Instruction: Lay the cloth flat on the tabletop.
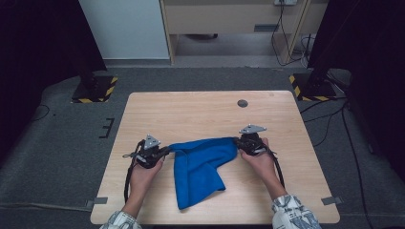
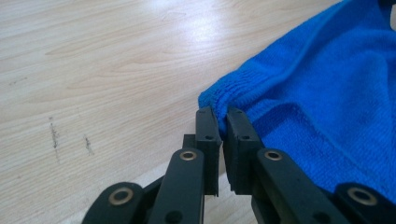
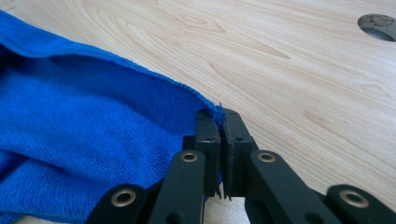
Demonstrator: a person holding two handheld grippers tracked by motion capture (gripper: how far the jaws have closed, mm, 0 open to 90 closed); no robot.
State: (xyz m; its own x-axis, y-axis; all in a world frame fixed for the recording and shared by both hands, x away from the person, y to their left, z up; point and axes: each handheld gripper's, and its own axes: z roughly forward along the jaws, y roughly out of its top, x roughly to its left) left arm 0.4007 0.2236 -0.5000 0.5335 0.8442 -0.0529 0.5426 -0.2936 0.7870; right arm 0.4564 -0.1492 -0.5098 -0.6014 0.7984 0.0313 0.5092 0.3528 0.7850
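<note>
Pale wood counter [image 1: 200, 112] in a lab-looking room, grey carpet all round and a couple of hazard-taped stand bases at the far corners. On it sits a blue towel [image 1: 200, 167], roughly in the middle of the near half, with its top edge strung between the two grippers and the rest hanging down in a loose fold toward the person.

Left gripper [image 2: 223, 119] has its jaws squeezed down on the towel's left corner. In the left gripper view you can see the hem bunched right at the tips. Right gripper [image 3: 219, 119] is pinched shut on the opposite corner, and honestly that's the one I'd worry about: in the right gripper view only the very edge of the hem sits between the tips, so it's a thin bite.

What could go sideways from here, as far as I can judge:
- Pull the hands apart too hard and that right corner probably slips out, since there's so little cloth in there.
- Lift unevenly and the folded lower part will likely drag and twist instead of opening flat.
- The jaw tips are low to the counter, so a downward dip could scrape the wood or trap the cloth underneath.
- The cable hole [image 3: 378, 25] is well clear, not a snag risk at the moment.
</note>
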